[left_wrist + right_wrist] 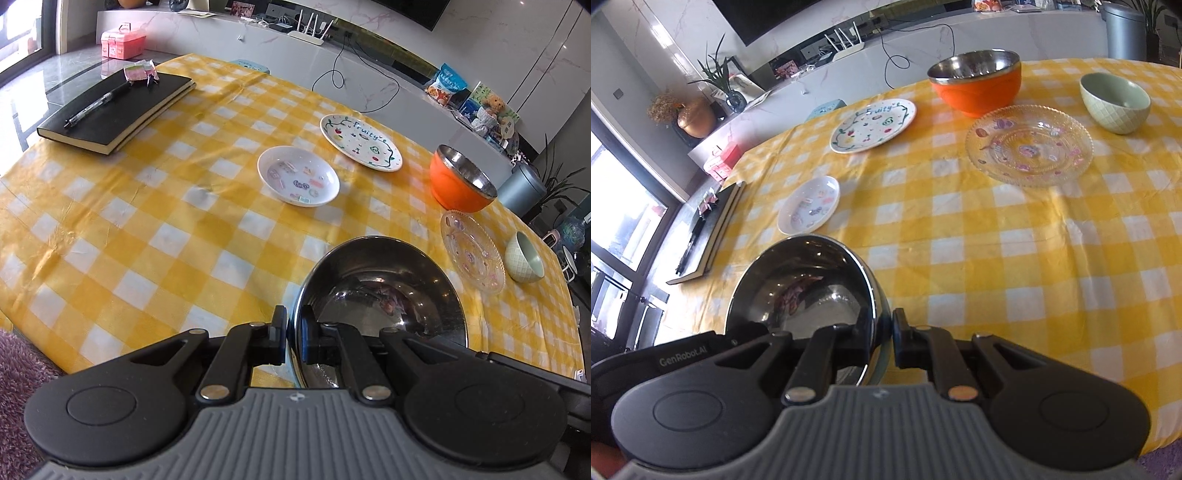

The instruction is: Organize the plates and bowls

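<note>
Sorting has barely begun, by the look of the tabletop (1015, 258): nothing is stacked, and every plate and bowl lies apart on the yellow checked cloth. Both grippers share one steel bowl (384, 291), held tilted above the near edge of the cloth. The left gripper (293, 339) has its jaws all but closed, pinching the bowl's rim on one side; the right gripper (884, 341) pinches the opposite side of the rim the same way, one finger inside the bowl and one outside.

Taking the steel bowl as the landmark: the small white plate (298, 175) lies beyond it, toward the middle of the cloth. The "Fruity" plate (360, 142) sits farther off still. The orange bowl (461, 182) stands beyond the steel bowl on its right, with the glass plate (472, 251) nearer and the green bowl (524, 258) just past that plate, close to the cloth's edge. A black notebook (118, 110) with a pen on it lies far to the left.

All three bowls look empty; the steel one shows only reflections. The plates carry printed decoration, no food. Still to do, it seems: gather bowls with bowls, plates with plates.
</note>
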`<state>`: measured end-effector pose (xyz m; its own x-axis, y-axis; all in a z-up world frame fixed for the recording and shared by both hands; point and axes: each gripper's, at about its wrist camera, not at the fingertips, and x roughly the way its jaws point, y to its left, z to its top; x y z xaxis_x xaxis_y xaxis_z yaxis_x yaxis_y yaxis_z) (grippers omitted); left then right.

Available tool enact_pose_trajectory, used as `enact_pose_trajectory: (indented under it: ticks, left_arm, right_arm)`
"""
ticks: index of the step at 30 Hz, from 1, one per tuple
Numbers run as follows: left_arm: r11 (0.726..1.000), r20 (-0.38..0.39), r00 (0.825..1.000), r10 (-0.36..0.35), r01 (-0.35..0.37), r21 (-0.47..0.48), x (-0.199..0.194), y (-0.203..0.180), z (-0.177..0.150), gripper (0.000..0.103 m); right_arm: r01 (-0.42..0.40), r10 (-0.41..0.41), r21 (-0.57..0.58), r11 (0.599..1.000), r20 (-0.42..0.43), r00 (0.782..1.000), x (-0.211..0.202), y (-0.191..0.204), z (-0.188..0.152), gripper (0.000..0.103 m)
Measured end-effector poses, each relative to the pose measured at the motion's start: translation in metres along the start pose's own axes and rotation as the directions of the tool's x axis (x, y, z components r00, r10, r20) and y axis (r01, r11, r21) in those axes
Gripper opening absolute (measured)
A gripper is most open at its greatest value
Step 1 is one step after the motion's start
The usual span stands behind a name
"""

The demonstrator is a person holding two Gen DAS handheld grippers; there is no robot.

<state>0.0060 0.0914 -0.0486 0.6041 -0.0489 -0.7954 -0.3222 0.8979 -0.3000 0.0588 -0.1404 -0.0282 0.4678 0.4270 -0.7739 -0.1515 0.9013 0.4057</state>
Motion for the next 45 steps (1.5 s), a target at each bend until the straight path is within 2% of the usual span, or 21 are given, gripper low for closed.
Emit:
enact_pose_trajectory:
  ticks: [10,18,19,22,23,25,29,33,36,38,41,45]
  left_arm:
    - [1.000,-0.020,1.000,0.003,-0.003,0.001,0.010,-0.002,0.001,0.008]
    - [1.000,-0.026,1.000,0.011,-0.012,-0.003,0.014,-0.004,0.001,0.013]
    - [1.000,-0.027,1.000,0.012,-0.012,-0.002,0.014,-0.004,0.001,0.013]
    - [1.000,-0.023,1.000,0.010,-0.010,-0.006,0.014,-0.003,0.002,0.029]
    - [1.000,-0.022,1.000,0.014,-0.014,-0.005,0.014,-0.003,0.003,0.032]
    - [1.000,-0.018,1.000,0.022,-0.022,-0.006,0.013,-0.002,0.004,0.033]
    - [1.000,0.012,1.000,0.021,-0.021,0.001,0.004,-0.003,0.006,0.036]
    - [0.997,0.059,0.997,0.054,-0.057,0.060,-0.009,-0.009,0.009,0.036]
    - [0.994,0.105,0.992,0.065,-0.074,0.086,-0.021,-0.012,0.013,0.036]
    - [0.991,0.131,0.989,0.064,-0.078,0.109,-0.027,-0.015,0.017,0.036]
    - [0.988,0.152,0.987,0.052,-0.073,0.136,-0.034,-0.023,0.024,0.036]
    - [0.983,0.185,0.982,0.030,-0.062,0.172,-0.039,-0.038,0.036,0.036]
  right_arm:
    - [0.016,-0.015,0.016,1.000,-0.022,1.000,0.011,-0.007,0.003,0.009]
    - [0.005,-0.005,0.010,1.000,-0.021,1.000,0.012,-0.007,0.003,0.012]
    - [0.002,-0.001,0.008,1.000,-0.023,1.000,0.013,-0.007,0.003,0.014]
    - [-0.002,0.002,0.010,1.000,-0.029,1.000,0.014,-0.007,0.003,0.017]
    - [-0.002,0.002,0.009,1.000,-0.030,1.000,0.014,-0.007,0.003,0.023]
    - [-0.002,0.002,0.007,1.000,-0.024,1.000,0.013,-0.006,0.003,0.031]
    - [0.019,-0.019,-0.020,1.000,0.013,1.000,0.005,-0.003,0.004,0.037]
    - [0.045,-0.041,-0.058,0.997,0.071,0.997,-0.007,0.001,0.007,0.042]
    - [0.057,-0.048,-0.078,0.995,0.115,0.992,-0.017,0.003,0.010,0.051]
    - [0.081,-0.067,-0.088,0.993,0.150,0.986,-0.024,0.003,0.013,0.062]
    - [0.121,-0.100,-0.099,0.988,0.195,0.976,-0.032,0.003,0.019,0.071]
    - [0.139,-0.111,-0.109,0.984,0.227,0.967,-0.040,-0.003,0.030,0.073]
